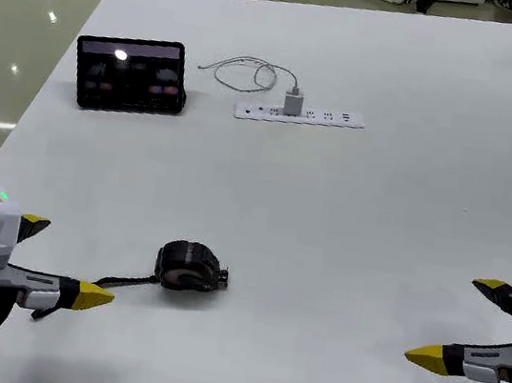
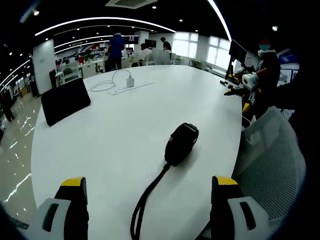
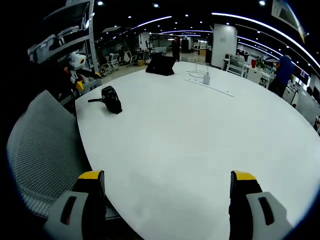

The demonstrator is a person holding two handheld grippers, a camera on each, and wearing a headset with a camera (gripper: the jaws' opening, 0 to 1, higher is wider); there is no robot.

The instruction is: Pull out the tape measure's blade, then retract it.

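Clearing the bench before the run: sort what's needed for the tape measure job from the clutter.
Needed: black round tape measure; left gripper; right gripper.
Lying about: black propped-up tablet; white power strip with white plugged-in charger.

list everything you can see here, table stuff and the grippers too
table: one, white, under everything
tape measure: one, black, near edge of the table, left of middle
strap: one, black, trailing from the tape measure toward the left gripper
tablet: one, black, propped up at the far left
power strip: one, white, far side, right of the tablet
charger: one, white, plugged into the power strip
cable: one, white, looped behind the charger
mesh chair: one, grey, by the table's near edge
left gripper: one, grey with yellow tips, open, left of the tape measure, not touching it
right gripper: one, grey with yellow tips, open, near right
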